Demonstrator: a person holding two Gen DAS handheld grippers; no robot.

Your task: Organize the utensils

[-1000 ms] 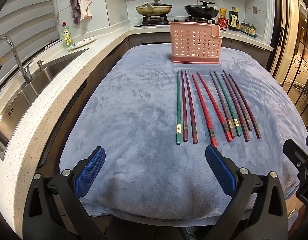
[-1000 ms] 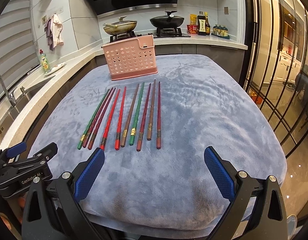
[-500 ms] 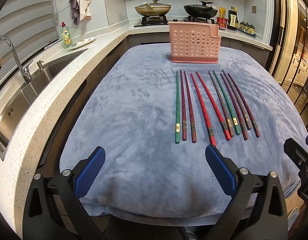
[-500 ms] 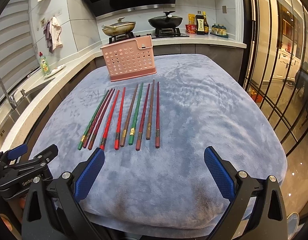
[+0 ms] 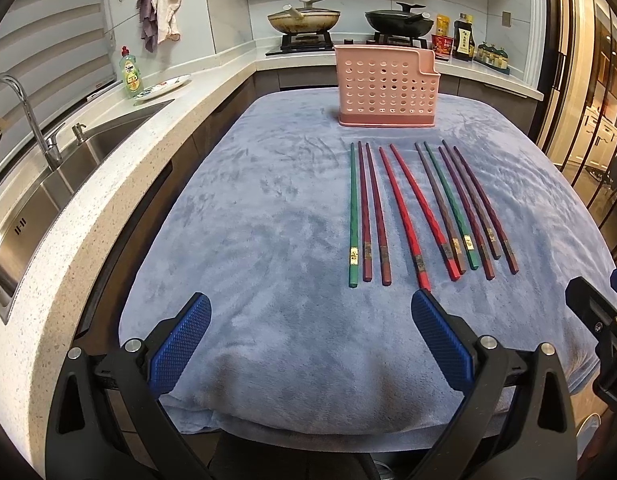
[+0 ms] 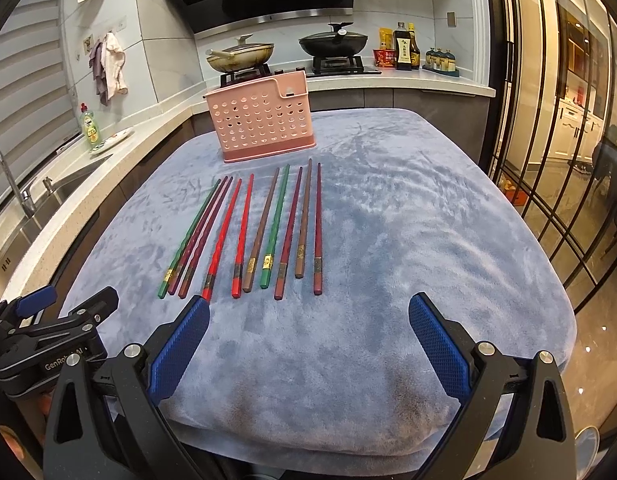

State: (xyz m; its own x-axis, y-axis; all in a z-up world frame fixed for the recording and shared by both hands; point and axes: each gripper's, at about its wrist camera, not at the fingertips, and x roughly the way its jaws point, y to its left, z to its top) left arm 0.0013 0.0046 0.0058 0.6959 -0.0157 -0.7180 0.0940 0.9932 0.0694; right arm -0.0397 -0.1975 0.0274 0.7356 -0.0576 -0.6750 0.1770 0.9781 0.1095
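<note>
Ten chopsticks (image 5: 424, 216) lie side by side on the blue towel (image 5: 268, 240), tips toward the pink perforated holder (image 5: 386, 88) standing upright at the towel's far end. Both the left gripper (image 5: 310, 340) and right gripper (image 6: 308, 338) hover near the towel's front edge, jaws spread wide, holding nothing.

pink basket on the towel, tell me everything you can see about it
The pink basket looks like moulded plastic, a boxy upright holder whose front wall is pierced with rows of round holes. Its top rim steps up to a taller section at one end, and a solid band runs round the base. It stands upright on the grey-blue towel, at the far end, just beyond the tips of the chopsticks, apart from them. Nothing shows above its rim; neither hand-held gripper touches it.
</note>
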